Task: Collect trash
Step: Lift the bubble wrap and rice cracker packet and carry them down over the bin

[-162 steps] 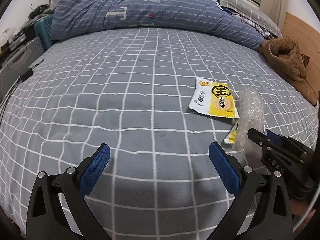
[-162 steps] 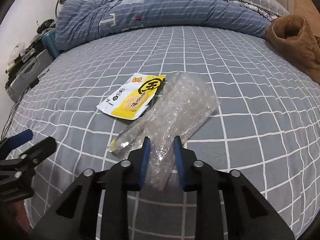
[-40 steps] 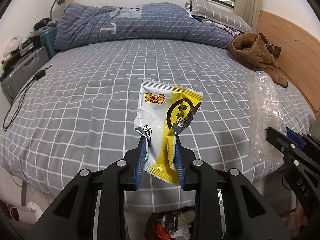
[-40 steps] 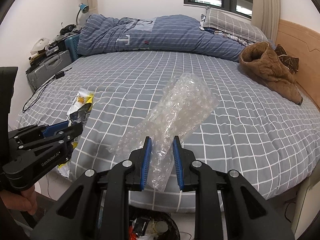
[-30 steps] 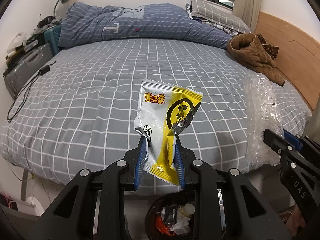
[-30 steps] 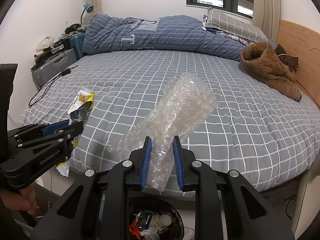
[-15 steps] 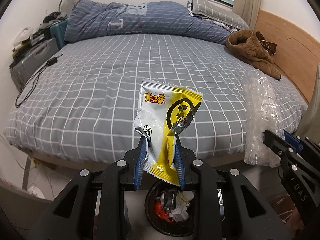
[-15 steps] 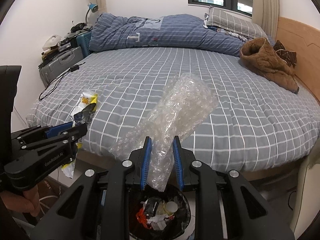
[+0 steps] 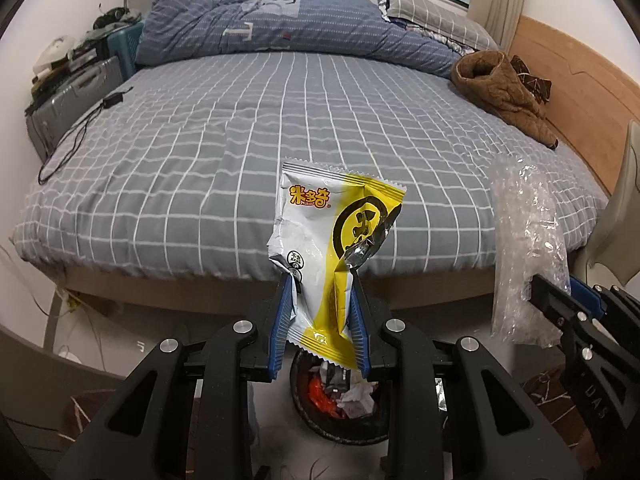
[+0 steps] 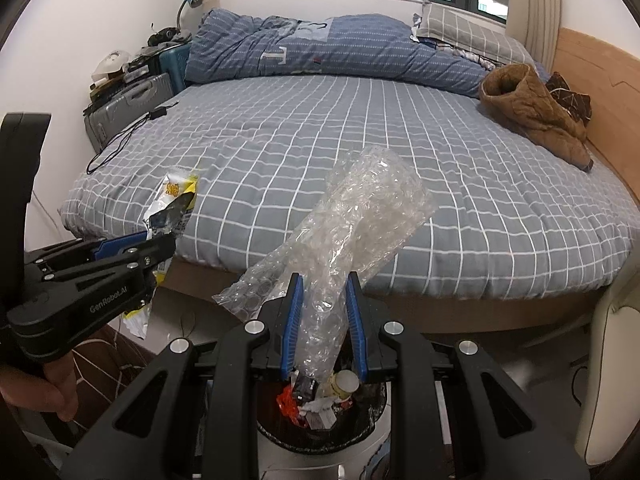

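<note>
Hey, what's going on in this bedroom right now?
A person is clearing trash off the bed. The left tool grips a white-and-yellow snack wrapper, and the right tool grips a crumpled sheet of clear bubble wrap. Both hang above a round black trash bin at the bed's foot, not yet dropped.

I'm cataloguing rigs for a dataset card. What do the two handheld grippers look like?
Both the left gripper and the right gripper have matte black frames, silver bolts and ribbed blue finger pads. White "GenRobot.AI" lettering marks the left gripper's side.
</note>
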A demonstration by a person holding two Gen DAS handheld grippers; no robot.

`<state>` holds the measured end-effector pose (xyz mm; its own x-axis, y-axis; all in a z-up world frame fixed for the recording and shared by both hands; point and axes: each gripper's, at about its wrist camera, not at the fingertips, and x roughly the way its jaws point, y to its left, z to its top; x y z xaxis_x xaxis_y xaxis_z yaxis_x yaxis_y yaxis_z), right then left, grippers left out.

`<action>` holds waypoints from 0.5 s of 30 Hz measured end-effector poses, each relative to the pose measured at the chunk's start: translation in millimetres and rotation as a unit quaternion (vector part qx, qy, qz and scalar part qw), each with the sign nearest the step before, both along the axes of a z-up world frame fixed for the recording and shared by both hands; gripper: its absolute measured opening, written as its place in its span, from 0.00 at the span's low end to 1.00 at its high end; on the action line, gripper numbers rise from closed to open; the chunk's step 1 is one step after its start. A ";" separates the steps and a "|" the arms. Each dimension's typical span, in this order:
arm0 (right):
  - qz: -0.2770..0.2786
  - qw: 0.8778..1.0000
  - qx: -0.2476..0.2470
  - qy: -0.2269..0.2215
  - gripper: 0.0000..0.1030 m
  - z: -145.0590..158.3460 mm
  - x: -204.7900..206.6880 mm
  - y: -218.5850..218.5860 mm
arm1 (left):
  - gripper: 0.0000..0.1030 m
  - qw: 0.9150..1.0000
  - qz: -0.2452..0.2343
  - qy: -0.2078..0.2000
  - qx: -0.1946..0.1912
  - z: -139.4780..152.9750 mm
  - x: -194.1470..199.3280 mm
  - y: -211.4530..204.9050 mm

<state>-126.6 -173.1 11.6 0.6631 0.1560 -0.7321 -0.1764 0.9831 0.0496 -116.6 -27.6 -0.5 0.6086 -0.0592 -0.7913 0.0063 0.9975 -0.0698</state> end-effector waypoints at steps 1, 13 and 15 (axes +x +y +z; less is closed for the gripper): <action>0.000 1.000 0.001 0.001 0.21 -1.2 -1.0 0.5 | 0.26 1.000 0.001 0.002 -0.001 -2.4 -2.0 1.5; -0.001 0.999 -0.005 0.050 0.21 -52.8 -7.7 5.7 | 0.26 0.999 0.004 0.048 -0.003 -57.8 -11.2 8.6; 0.001 0.998 -0.006 0.062 0.21 -67.9 -5.7 7.2 | 0.26 0.998 0.001 0.057 -0.003 -70.2 -9.8 7.8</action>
